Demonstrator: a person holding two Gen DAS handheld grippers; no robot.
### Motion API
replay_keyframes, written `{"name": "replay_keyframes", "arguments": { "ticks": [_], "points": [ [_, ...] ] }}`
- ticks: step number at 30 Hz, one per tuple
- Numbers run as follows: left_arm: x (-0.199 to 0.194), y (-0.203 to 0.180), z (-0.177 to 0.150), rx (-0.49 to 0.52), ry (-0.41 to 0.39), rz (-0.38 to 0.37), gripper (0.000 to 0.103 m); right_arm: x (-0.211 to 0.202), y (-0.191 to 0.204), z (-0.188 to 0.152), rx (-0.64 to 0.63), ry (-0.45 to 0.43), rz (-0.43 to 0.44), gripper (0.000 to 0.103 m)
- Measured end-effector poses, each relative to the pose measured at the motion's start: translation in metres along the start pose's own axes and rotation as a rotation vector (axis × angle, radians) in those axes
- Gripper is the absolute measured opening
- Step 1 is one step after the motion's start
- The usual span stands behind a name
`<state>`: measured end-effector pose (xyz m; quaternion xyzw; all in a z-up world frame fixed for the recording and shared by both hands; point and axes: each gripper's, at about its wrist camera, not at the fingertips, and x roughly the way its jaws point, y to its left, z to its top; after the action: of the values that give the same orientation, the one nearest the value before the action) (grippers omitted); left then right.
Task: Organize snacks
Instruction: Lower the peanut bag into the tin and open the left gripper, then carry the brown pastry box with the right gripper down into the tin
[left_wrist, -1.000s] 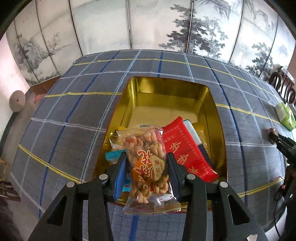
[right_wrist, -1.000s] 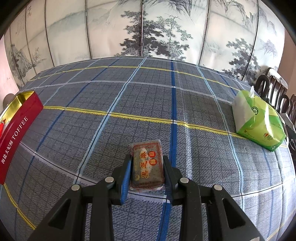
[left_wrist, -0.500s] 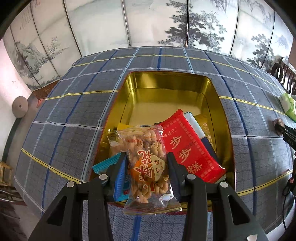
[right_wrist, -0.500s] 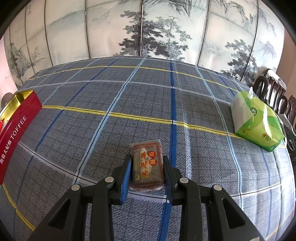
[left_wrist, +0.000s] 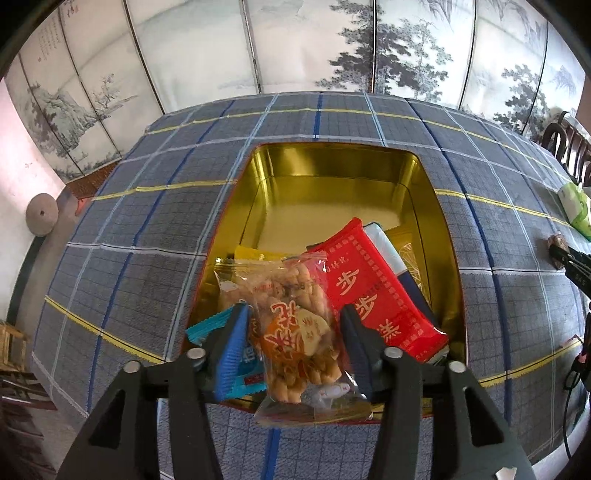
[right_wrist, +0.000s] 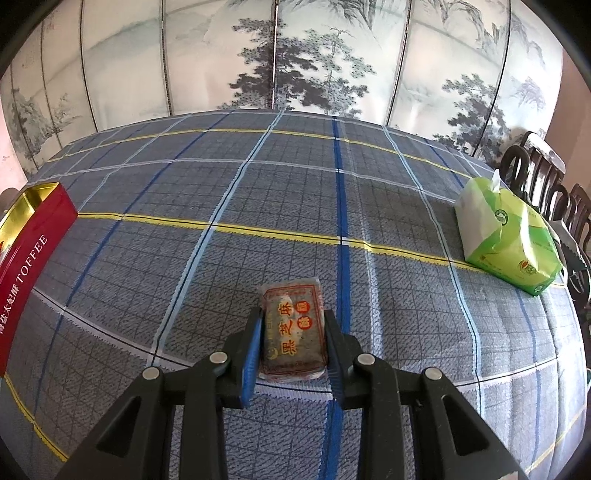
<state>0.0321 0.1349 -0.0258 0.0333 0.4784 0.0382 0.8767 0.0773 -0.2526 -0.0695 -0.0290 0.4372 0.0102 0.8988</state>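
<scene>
My left gripper (left_wrist: 293, 325) is shut on a clear bag of twisted fried snacks (left_wrist: 291, 325), held over the near end of the open gold tin (left_wrist: 332, 177). In the tin lie a red packet (left_wrist: 373, 291), a blue packet (left_wrist: 207, 328) and others under them. My right gripper (right_wrist: 293, 332) is shut on a small dark sesame cake packet (right_wrist: 293, 332) just above the checked tablecloth. The tin's red side (right_wrist: 26, 266) shows at the far left of the right wrist view. The right gripper's tip (left_wrist: 565, 254) shows at the right edge of the left wrist view.
A green tissue pack (right_wrist: 509, 236) lies on the cloth at the right, also in the left wrist view (left_wrist: 576, 206). Dark wooden chairs (right_wrist: 546, 177) stand beyond the table's right edge. A painted folding screen (right_wrist: 295, 55) stands behind the table.
The left gripper has moved forward with the snack bag, further over the tin. The right gripper has barely moved.
</scene>
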Motion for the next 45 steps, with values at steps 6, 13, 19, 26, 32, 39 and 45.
{"name": "replay_keyframes", "arguments": {
  "ticks": [6,13,19,26,32,39,45],
  "points": [
    [-0.009,-0.001,0.001,0.005,-0.023,0.008,0.061,0.001,0.003,0.002,0.006,0.007,-0.018,0.031],
    [-0.021,0.000,0.001,-0.005,-0.049,0.011,0.065,0.001,0.010,0.003,0.027,0.012,-0.041,0.031],
    [-0.036,0.001,0.000,0.008,-0.097,0.034,0.078,0.000,0.015,0.002,0.055,0.018,-0.069,0.030],
    [-0.043,0.016,-0.005,-0.034,-0.101,0.033,0.082,-0.007,0.019,-0.001,0.112,0.035,-0.076,0.030],
    [-0.049,0.035,-0.011,-0.076,-0.102,0.064,0.087,-0.029,0.038,0.005,0.128,0.011,-0.024,0.030],
    [-0.056,0.050,-0.017,-0.121,-0.113,0.066,0.089,-0.061,0.085,0.020,0.092,-0.034,0.089,0.030],
    [-0.057,0.064,-0.022,-0.155,-0.106,0.079,0.089,-0.085,0.140,0.028,0.013,-0.064,0.185,0.030]
  ]
}}
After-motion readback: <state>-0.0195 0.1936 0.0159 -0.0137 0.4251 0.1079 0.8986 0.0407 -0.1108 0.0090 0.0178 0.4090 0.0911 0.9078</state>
